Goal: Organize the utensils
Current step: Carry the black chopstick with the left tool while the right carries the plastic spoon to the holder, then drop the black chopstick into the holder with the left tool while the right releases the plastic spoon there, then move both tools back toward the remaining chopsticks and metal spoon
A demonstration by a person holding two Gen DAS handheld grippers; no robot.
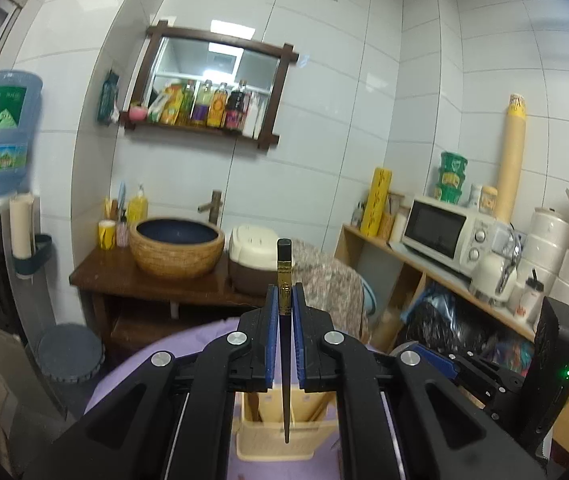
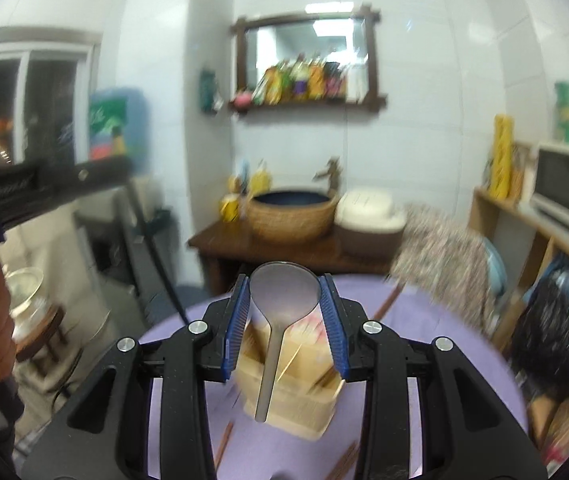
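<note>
My left gripper [image 1: 284, 300] is shut on a dark chopstick [image 1: 284, 264] with a gold band. The chopstick stands upright, thick end up, its tip hanging over a beige utensil holder [image 1: 276, 436] on the purple table. My right gripper [image 2: 284, 292] is shut on the bowl of a metal spoon [image 2: 284, 290]. The spoon's handle hangs down over the same beige holder [image 2: 296, 400]. Loose brown chopsticks [image 2: 224, 440] lie on the purple cloth around the holder. The right wrist view is blurred.
The round table has a purple cloth [image 2: 424, 340]. Behind it are a wooden stand with a basin [image 1: 176, 248] and rice cooker [image 1: 250, 256], a patterned chair back [image 1: 332, 280], and a shelf with a microwave [image 1: 444, 236]. The other gripper's body [image 1: 524, 372] is at the right.
</note>
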